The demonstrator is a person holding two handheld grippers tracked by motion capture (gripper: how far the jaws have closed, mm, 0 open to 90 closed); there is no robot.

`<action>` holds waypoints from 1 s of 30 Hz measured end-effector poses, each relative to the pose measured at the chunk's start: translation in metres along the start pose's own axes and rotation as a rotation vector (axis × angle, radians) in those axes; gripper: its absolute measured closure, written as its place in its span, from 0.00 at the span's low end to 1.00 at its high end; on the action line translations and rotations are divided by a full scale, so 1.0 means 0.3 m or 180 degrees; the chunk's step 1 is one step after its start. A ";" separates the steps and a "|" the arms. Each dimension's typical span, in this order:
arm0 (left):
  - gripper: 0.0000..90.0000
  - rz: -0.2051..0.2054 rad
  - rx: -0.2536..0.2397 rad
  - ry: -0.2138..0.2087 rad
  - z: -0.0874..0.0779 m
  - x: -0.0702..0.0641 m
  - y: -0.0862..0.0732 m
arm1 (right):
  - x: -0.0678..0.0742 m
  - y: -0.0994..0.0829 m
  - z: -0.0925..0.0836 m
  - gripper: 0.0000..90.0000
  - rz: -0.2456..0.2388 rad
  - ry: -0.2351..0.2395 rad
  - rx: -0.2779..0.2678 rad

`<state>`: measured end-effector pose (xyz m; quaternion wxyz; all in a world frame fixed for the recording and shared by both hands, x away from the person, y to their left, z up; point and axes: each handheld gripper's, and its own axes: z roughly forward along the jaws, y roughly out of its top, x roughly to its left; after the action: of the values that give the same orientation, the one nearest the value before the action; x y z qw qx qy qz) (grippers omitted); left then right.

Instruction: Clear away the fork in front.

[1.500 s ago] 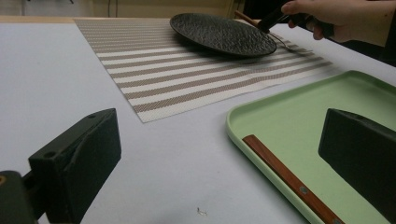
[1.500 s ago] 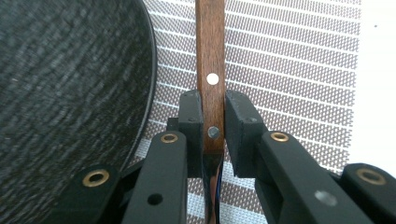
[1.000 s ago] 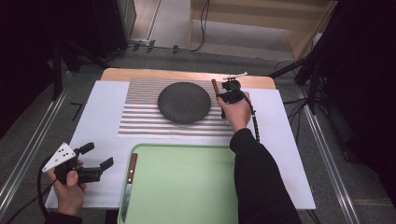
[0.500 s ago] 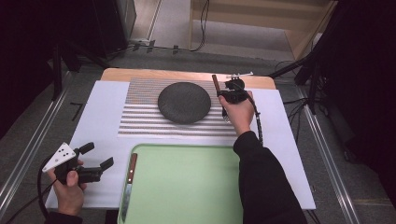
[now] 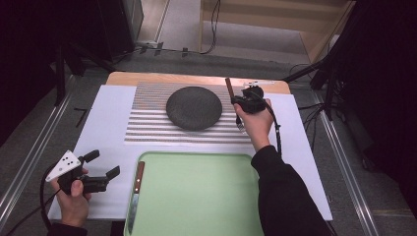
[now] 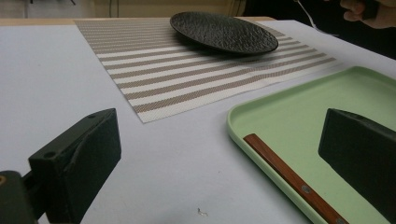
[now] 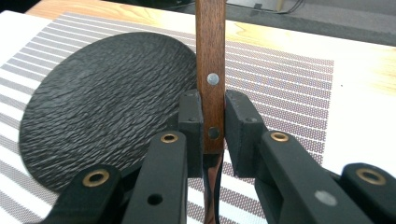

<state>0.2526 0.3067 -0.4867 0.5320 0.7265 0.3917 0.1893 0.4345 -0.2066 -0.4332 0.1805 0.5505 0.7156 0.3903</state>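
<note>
fork [image 7: 210, 70] | wooden handle clamped between right gripper [image 7: 211, 128] jaws | beside black plate [image 7: 102, 107]

the wooden-handled fork [image 7: 210, 70] is held off the table, upper right of centre in the high view, just right of the black plate. its brown handle with two metal rivets points up and away, running to the top edge of the right gripper view, clamped between two black pads. its metal tines [image 5: 240, 127] hang below the hand, over the striped mat.
</note>
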 end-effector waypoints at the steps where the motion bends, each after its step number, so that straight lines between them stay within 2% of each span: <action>1: 0.00 0.0002 0.0002 0.0003 -0.001 -0.001 0.000 | 0.001 -0.003 -0.006 0.85 -0.0014 0.0002 -0.0020; 15: 0.00 0.0032 -0.0020 0.0031 -0.002 -0.005 0.004 | 0.034 -0.062 -0.094 0.85 -0.0052 0.0182 -0.0241; 25: 0.00 0.0047 -0.0052 -0.0015 0.003 -0.022 0.017 | 0.046 -0.111 -0.153 0.85 -0.0115 0.0247 -0.0401; 30: 0.00 0.0186 -0.0039 -0.0029 0.013 -0.054 0.036 | 0.054 -0.130 -0.189 0.85 -0.0152 0.0279 -0.0483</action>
<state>0.2492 0.2904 -0.4759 0.5325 0.7352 0.3667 0.2038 0.3648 -0.2156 -0.4241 0.1995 0.5004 0.7041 0.4626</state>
